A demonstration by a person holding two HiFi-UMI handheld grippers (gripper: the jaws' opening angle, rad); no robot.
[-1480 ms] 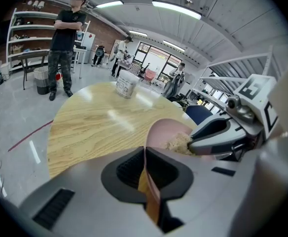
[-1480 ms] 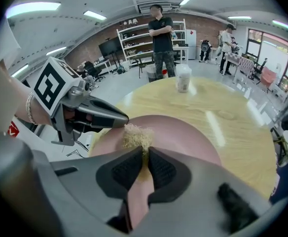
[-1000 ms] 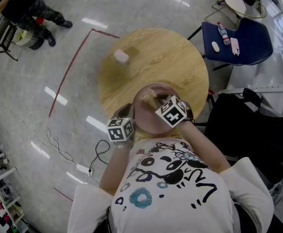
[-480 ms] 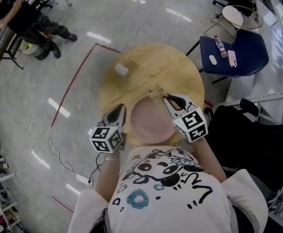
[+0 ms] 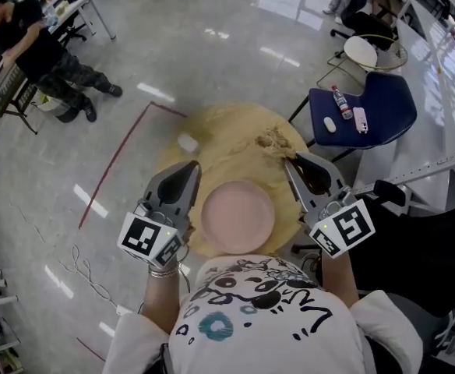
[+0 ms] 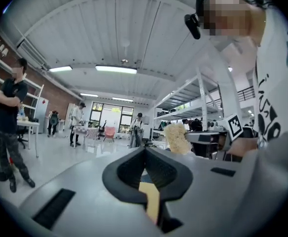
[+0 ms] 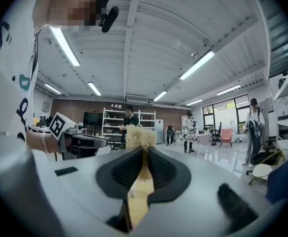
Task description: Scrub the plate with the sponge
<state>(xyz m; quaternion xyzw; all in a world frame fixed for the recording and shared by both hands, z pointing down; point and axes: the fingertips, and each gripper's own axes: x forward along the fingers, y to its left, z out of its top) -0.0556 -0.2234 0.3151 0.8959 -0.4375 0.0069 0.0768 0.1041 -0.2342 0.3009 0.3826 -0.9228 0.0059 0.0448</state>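
The pink plate (image 5: 238, 216) lies flat on the round wooden table (image 5: 227, 158), at the edge nearest the person, with neither gripper touching it. The left gripper (image 6: 145, 151) has its jaws closed together and nothing between them. In the head view it sits just left of the plate, with its marker cube towards the person. The right gripper (image 7: 144, 151) is clamped on the sponge (image 7: 140, 136), a pale, straw-coloured fibrous tuft that sticks out past the jaw tips. In the head view this gripper is to the right of the plate, and the sponge at its tip appears over the far right part of the table, clear of the plate. Both gripper views look out level across a large hall with ceiling lights, shelving and several people standing. Each view also catches the other gripper off to one side. A small white object (image 5: 187, 142) rests on the far left part of the table, well apart from the plate. Beyond the table stands a blue chair (image 5: 387, 100) with a bottle (image 5: 338, 102), a computer mouse (image 5: 330, 125) and a phone (image 5: 360, 119) on its seat. A person in dark clothes (image 5: 44, 53) stands at the upper left of the grey floor (image 5: 212, 45).
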